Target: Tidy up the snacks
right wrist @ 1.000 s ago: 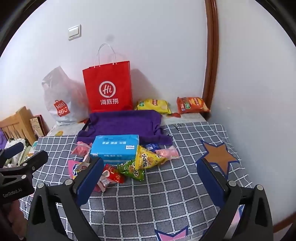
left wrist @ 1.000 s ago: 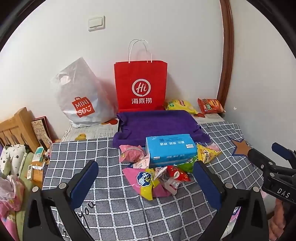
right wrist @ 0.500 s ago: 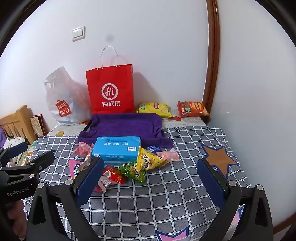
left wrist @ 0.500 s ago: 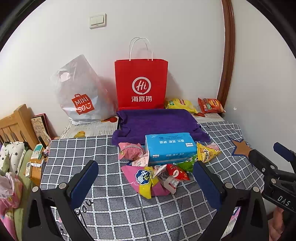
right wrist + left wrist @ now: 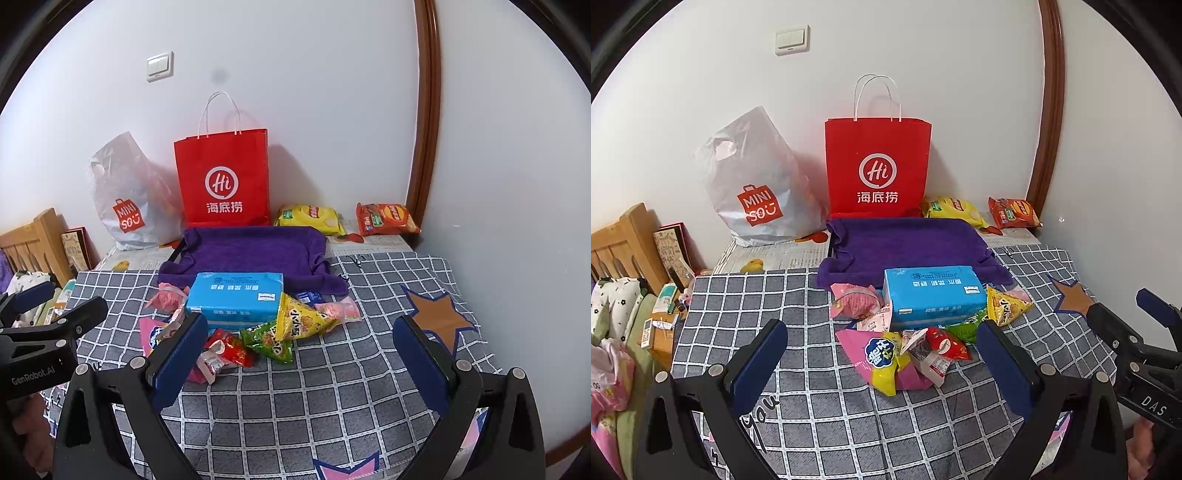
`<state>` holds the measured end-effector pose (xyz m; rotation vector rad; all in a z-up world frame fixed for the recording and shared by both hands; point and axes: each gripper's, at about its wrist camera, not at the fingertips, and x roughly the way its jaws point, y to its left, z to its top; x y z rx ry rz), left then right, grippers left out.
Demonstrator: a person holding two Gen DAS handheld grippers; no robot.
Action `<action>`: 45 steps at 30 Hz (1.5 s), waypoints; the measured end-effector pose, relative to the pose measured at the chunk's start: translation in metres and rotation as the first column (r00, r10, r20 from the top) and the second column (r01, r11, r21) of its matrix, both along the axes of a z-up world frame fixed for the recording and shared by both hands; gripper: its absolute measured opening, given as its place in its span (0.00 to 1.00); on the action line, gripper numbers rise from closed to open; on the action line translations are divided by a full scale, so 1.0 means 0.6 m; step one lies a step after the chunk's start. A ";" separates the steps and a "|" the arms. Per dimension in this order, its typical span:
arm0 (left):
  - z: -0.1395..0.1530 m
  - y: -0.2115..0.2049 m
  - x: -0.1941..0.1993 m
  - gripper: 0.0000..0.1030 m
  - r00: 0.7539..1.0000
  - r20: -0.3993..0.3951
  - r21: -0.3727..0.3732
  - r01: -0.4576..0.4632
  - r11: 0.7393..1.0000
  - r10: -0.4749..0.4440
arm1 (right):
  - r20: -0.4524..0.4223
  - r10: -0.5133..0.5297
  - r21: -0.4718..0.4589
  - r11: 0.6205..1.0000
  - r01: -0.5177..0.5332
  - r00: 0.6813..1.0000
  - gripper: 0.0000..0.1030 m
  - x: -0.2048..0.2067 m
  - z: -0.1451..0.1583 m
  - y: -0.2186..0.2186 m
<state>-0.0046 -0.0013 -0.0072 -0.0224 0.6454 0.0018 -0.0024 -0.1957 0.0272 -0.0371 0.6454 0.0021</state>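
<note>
Snacks [image 5: 916, 343] all piled at 12 o'clock, nothing sorted; our left gripper [image 5: 882, 354] and right gripper [image 5: 299, 347] gape empty.

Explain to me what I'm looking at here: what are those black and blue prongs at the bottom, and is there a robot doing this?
No robot: a person holds a two-finger clamp in each hand, each with a fisheye camera looking along its fingers. One picture comes from the left gripper, the other from the right gripper; each also shows the other clamp at its edge. Both are open and hold nothing. Ahead is a checked cloth with a heap of small snack packets around a blue tissue pack. Behind lie a purple towel, a red paper bag, a grey plastic bag and two crisp bags by the wall.
</note>
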 end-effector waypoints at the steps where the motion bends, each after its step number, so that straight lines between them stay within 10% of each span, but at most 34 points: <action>1: 0.000 0.000 0.000 0.99 1.000 0.001 0.002 -0.001 1.000 0.001 | -0.001 -0.001 -0.003 1.000 0.001 1.000 0.97 0.001 0.000 0.000; 45: 0.003 -0.004 -0.001 0.99 1.000 0.001 0.000 0.000 1.000 0.000 | 0.020 0.014 -0.015 1.000 -0.014 1.000 0.97 -0.004 0.005 0.008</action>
